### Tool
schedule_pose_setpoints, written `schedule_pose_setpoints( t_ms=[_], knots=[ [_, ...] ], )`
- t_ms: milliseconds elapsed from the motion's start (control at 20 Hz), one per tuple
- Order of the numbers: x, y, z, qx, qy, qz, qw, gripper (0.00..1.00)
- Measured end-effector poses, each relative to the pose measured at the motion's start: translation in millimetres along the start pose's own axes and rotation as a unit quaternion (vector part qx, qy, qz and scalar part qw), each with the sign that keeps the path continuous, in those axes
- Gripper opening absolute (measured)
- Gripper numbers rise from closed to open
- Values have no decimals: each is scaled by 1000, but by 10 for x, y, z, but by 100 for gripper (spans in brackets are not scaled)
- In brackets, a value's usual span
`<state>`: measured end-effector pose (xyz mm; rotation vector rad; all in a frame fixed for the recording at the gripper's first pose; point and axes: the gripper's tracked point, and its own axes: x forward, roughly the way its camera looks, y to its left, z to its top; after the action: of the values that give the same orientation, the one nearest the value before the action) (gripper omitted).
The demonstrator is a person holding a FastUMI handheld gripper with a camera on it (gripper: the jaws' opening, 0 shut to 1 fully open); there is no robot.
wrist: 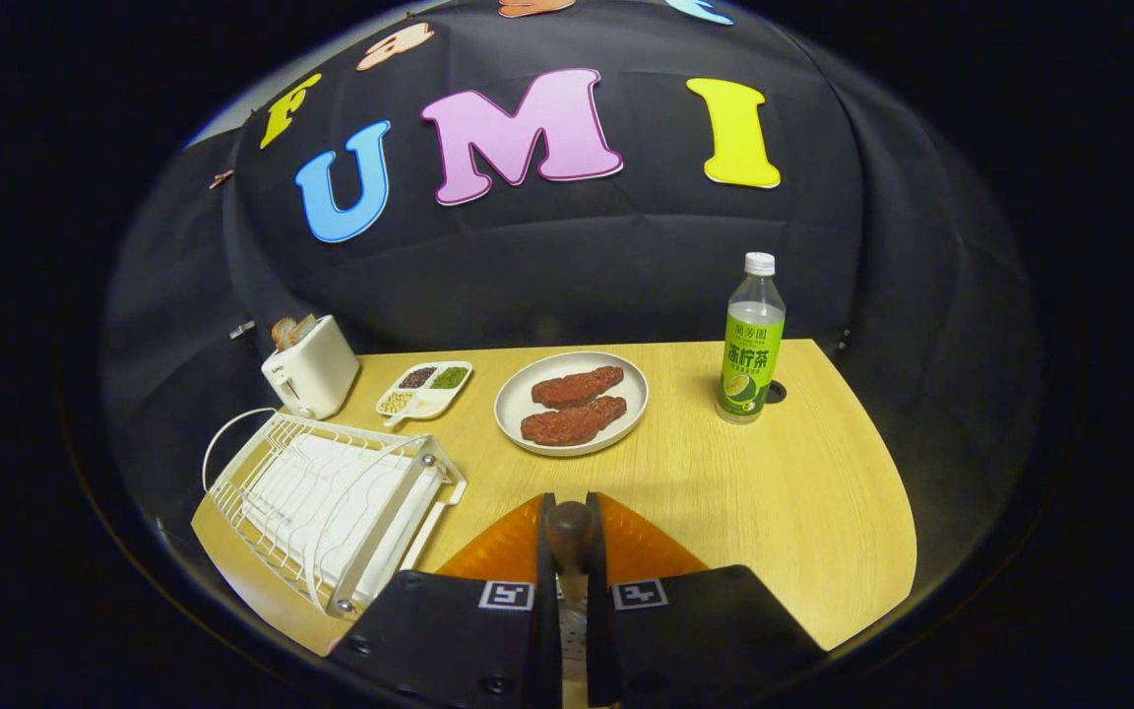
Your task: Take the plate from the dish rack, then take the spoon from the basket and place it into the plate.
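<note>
Ahead, tongs (572, 551) pinch a spoon (570, 527); steak plate (571, 402) beyond, dish rack (331, 502) beside.

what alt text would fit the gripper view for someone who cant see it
The gripper is shut on a brown spoon handle above a wooden table. Beyond the fingers sits a plate holding two red-brown pieces. A white dish rack, a toaster, a sectioned dish and a green-labelled bottle stand around it.

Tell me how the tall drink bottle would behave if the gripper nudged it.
The bottle is tall and narrow, so it would probably tip. Once down, its round body would likely roll. The gripper is shut on a brown handle.
</note>
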<state>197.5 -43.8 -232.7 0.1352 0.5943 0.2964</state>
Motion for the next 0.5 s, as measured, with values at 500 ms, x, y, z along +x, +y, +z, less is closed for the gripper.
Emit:
schedule_pose_setpoints(
  t_ms=[500],
  knots=[
    [-802,325,619,-7,-49,-11,999,14]
  ],
)
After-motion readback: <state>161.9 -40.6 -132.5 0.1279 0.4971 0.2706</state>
